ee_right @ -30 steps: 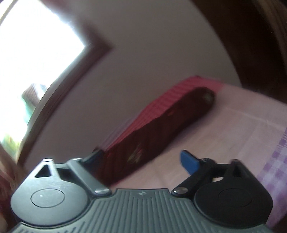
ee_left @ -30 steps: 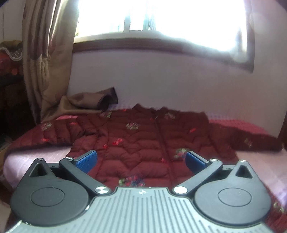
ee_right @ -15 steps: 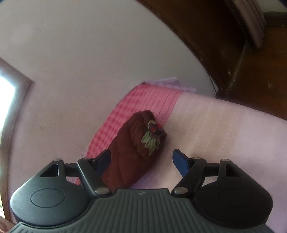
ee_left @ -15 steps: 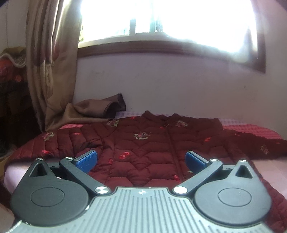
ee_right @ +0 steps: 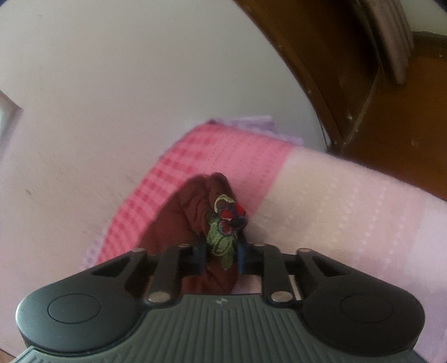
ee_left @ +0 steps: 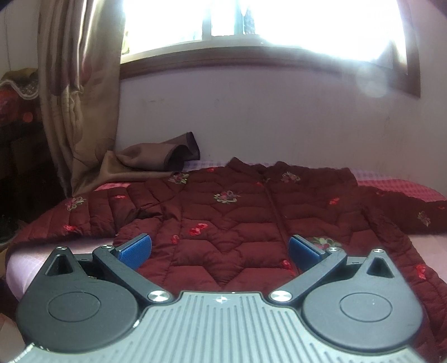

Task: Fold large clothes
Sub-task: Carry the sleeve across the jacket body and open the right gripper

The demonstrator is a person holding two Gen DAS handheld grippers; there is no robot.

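Observation:
A dark red quilted jacket (ee_left: 237, 220) with embroidered flowers lies spread flat on the bed, front up, sleeves out to both sides. My left gripper (ee_left: 219, 250) hovers open over its lower hem, blue pads wide apart with nothing between them. In the right wrist view, my right gripper (ee_right: 222, 258) is shut on the cuff end of the jacket sleeve (ee_right: 195, 206), the blue pads pinching the fabric just below an embroidered flower (ee_right: 226, 223). The rest of that sleeve is hidden behind the gripper body.
The bed has a pale pink sheet (ee_right: 349, 209) and a pink checked cover (ee_right: 223, 150) along the white wall. A brown curtain (ee_left: 81, 92) hangs at left, its end lying on the bed. Dark wooden furniture (ee_right: 377, 97) stands past the bed's end. A bright window (ee_left: 251, 22) is above.
My right gripper moved along the sleeve to its cuff and went from open to shut on it. My left gripper crept lower and closer over the jacket, still open.

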